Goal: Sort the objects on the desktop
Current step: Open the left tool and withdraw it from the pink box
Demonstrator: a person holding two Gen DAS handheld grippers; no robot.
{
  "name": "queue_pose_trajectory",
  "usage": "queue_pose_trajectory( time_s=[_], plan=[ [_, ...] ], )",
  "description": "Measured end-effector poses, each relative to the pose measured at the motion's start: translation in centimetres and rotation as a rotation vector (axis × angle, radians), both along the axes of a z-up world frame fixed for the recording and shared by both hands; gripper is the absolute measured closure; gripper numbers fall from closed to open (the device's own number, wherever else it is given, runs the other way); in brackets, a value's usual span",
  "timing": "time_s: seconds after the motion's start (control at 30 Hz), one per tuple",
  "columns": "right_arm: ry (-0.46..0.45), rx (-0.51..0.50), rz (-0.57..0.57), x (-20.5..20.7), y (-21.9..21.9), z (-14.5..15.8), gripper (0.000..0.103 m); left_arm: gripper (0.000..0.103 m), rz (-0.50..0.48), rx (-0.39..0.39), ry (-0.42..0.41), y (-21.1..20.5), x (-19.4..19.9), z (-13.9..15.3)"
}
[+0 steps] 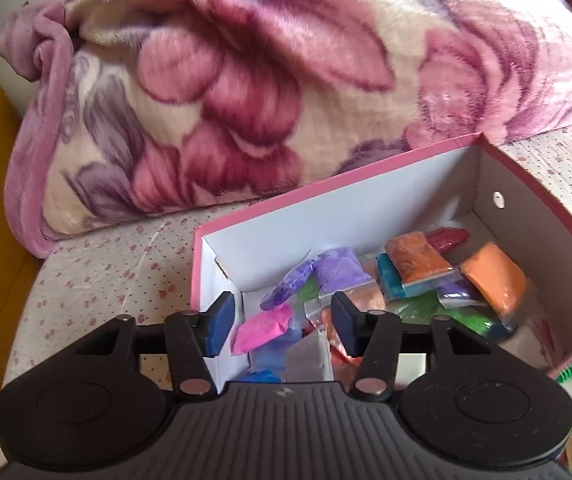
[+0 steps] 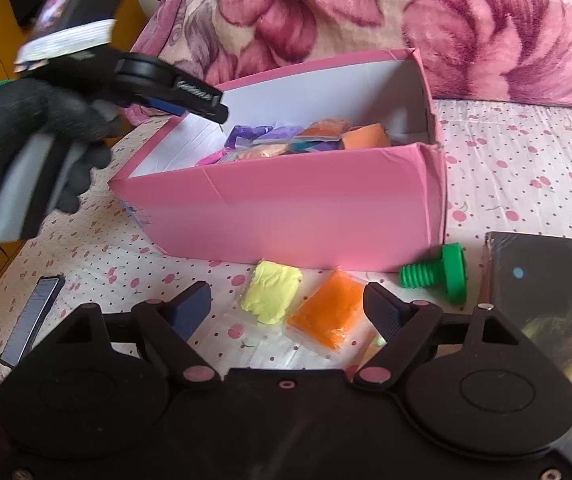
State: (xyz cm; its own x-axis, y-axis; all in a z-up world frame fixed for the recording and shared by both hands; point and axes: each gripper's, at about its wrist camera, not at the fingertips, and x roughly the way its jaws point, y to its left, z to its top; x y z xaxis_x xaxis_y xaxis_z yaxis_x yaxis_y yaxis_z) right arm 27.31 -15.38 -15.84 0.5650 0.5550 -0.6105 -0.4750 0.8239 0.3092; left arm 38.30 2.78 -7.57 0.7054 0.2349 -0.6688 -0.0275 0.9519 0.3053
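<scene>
Nearest, the right gripper [image 2: 286, 312] hangs released over an orange clay packet [image 2: 327, 314] and a yellow one [image 2: 272, 296] on the bedsheet [image 2: 525, 168]. Beyond, the left gripper [image 1: 280, 326], released and empty, hovers over the pink box [image 2: 286, 212] of packets.

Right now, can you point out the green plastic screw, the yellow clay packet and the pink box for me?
Green plastic screw [image 2: 439, 274]: right wrist view, on its threaded shaft beside the head.
Yellow clay packet [image 2: 272, 296]: right wrist view, middle of the yellow lump.
Pink box [image 2: 286, 216]: right wrist view, on its near outer wall.
</scene>
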Motion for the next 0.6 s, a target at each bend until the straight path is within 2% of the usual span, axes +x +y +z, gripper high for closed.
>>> queue_pose_trajectory(
  time_s=[0.27,0.6],
  plan=[
    [-0.021,-0.017,-0.043,-0.4,-1.3,0.7,0.016,0.042,0.007,-0.008,-0.009,-0.2,-3.4,1.6],
    [-0.028,-0.032,-0.068,-2.3,-0.9,0.7,0.009,0.038,0.007,-0.041,-0.007,-0.8,-8.0,3.1]
  ],
)
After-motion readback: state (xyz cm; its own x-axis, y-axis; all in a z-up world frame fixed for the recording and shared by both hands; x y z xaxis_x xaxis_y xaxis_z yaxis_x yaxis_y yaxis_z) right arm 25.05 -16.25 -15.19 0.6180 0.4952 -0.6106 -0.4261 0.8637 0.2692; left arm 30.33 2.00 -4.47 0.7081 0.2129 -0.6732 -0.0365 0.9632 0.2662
